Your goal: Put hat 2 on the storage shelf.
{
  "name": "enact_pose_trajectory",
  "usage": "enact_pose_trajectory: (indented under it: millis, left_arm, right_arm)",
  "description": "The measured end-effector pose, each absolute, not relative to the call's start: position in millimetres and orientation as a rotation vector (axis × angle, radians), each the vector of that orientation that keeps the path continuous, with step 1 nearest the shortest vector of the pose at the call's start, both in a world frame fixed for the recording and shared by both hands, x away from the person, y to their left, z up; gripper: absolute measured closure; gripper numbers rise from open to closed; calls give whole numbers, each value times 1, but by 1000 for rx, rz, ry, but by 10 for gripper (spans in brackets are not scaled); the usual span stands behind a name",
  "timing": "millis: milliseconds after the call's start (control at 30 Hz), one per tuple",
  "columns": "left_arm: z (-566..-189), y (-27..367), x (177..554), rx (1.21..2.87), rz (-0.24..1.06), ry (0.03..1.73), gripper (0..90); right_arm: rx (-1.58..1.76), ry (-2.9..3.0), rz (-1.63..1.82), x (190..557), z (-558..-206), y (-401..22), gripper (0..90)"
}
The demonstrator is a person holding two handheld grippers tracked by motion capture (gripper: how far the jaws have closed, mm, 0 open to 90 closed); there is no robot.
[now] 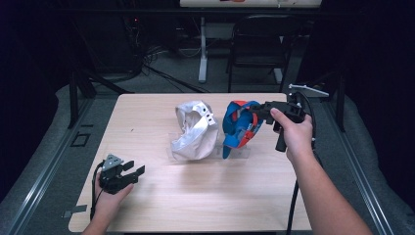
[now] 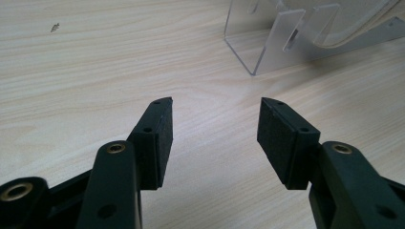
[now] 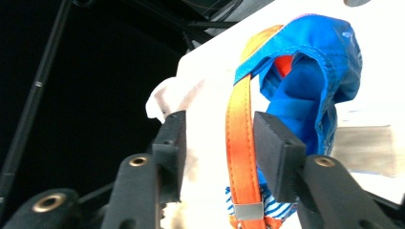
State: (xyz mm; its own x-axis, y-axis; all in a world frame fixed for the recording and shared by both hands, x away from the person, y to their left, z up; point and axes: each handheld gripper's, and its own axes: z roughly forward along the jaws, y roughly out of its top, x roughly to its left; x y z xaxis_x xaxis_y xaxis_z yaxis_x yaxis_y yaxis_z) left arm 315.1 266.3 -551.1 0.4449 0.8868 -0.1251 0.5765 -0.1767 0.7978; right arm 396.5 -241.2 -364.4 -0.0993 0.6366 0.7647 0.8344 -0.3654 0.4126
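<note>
Releasing blue cap [image 1: 240, 128] on its stand, worktop [image 1: 205, 205] centre-right, 3 o'clock of white cap [image 1: 195, 131] | right gripper [image 3: 217, 143] jaws apart around orange strap [image 3: 241, 157], seemingly unpressed | left gripper [image 1: 128, 172] jaws wide, empty, 8 o'clock | placement apparently done; withdrawal left.

Two caps [image 1: 242, 128] [image 1: 195, 131] side by side mid-table [image 1: 205, 196]; strap [image 3: 242, 143] between right tongs [image 3: 217, 143].

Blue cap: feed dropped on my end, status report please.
Right gripper jaws open, orange strap between them, unpinched. Blue cap on clear stand beside white cap. Left gripper open, idle on table. Nothing obstructing.
</note>
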Motion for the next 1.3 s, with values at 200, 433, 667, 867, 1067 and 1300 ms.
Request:
enact_pose_trajectory:
  millis: [200,433,667,867,1067,1300]
  left_arm:
    - [-552,266,315,1873,473,1239,472]
    - [-552,266,315,1872,473,1241,471]
    - [-552,266,315,1878,467,1244,469]
    - [-553,267,315,1870,469,1246,467]
    - [-554,267,315,1867,463,1254,466]
    - [-554,268,315,1866,463,1260,464]
  right_arm:
    - [-1945,-1715,-1471,388,-361,-241,483]
    - [-1914,-1768,-1494,379,-361,-240,441]
    - [-1890,-1855,-1495,364,-362,-239,423]
    - [-1854,-1903,-1510,350,-367,-238,414]
    - [-1832,-1943,-1514,337,-378,-238,407]
    - [-1809,-2021,-1508,318,-395,-241,409]
